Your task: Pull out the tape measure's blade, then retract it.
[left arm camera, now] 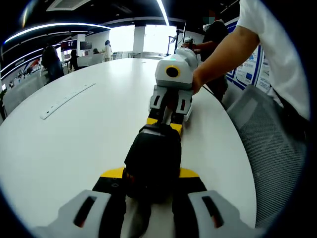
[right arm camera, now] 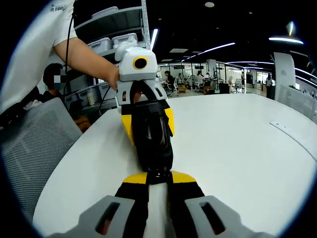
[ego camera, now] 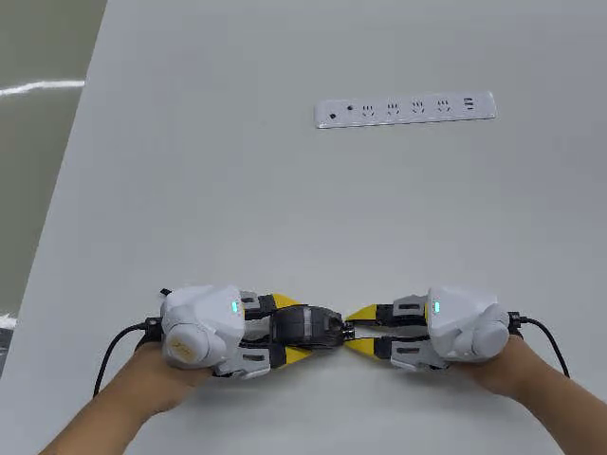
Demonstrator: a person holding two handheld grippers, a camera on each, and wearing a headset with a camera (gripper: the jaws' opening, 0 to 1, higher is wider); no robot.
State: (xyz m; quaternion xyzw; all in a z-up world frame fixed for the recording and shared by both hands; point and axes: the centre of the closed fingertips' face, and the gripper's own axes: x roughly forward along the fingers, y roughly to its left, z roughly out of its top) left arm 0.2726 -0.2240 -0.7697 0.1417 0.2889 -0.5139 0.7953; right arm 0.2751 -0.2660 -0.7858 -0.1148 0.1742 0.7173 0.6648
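The tape measure [ego camera: 308, 326] is a black and grey case lying near the table's front edge, and my left gripper [ego camera: 292, 328] is shut on it from both sides. My right gripper [ego camera: 358, 330] faces it from the right, its yellow tips pinched on the blade's end hook just off the case. In the left gripper view the case [left arm camera: 153, 156] fills the space between my left gripper's [left arm camera: 151, 173] jaws. The right gripper [left arm camera: 168, 119] meets its far end. In the right gripper view my right gripper [right arm camera: 158, 177] closes on the hook at the case's [right arm camera: 151, 131] near end. Hardly any blade shows.
A white power strip [ego camera: 405, 109] lies flat at the far middle of the white table [ego camera: 237, 190]. The table's left edge drops to a grey floor. A grey mesh chair [left arm camera: 270, 148] stands beside the table, and people stand further back in the room.
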